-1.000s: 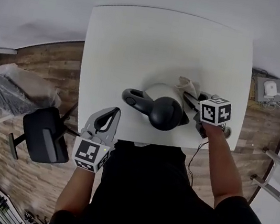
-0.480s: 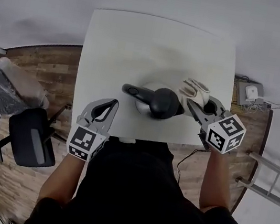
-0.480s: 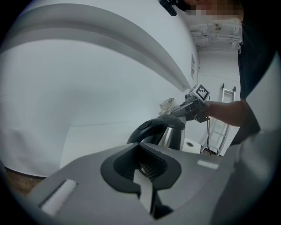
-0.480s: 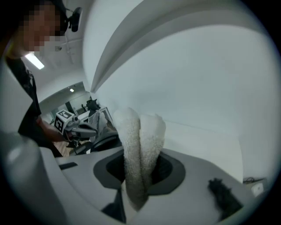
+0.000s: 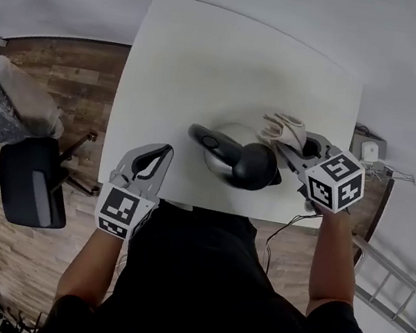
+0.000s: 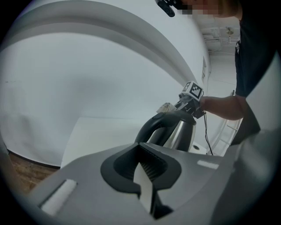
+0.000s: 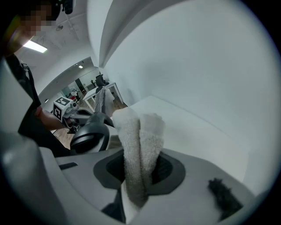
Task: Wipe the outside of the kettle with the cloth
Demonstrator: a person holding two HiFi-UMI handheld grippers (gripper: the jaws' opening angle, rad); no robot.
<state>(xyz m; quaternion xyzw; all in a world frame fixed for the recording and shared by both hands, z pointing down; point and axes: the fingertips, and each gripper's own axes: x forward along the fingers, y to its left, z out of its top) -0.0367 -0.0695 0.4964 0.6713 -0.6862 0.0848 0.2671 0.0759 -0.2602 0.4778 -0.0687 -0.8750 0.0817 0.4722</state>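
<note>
Head view: kettle (image 5: 235, 155) sits upright close to the near edge of the white worktop (image 5: 211, 52), right of centre. Steel body, black lid, black handle pointing left. Right tongs (image 5: 288, 148) come in from the kettle's right, pinching a bunched pale cloth (image 5: 284, 128). The cloth is at the kettle's far-right side, just beside the body; can't tell if it actually touches. Right gripper view agrees: terry cloth folded double, clamped between the jaws and sticking out ahead, with the kettle lid just left of it. Left tongs (image 5: 165, 151) are over the worktop's near edge, left of the kettle and apart from the handle. Left gripper view: jaws pressed together, nothing between them, aimed toward the kettle handle. Black office chair (image 5: 29, 189) stands on the wood floor (image 5: 86, 94) off to the left.
</note>
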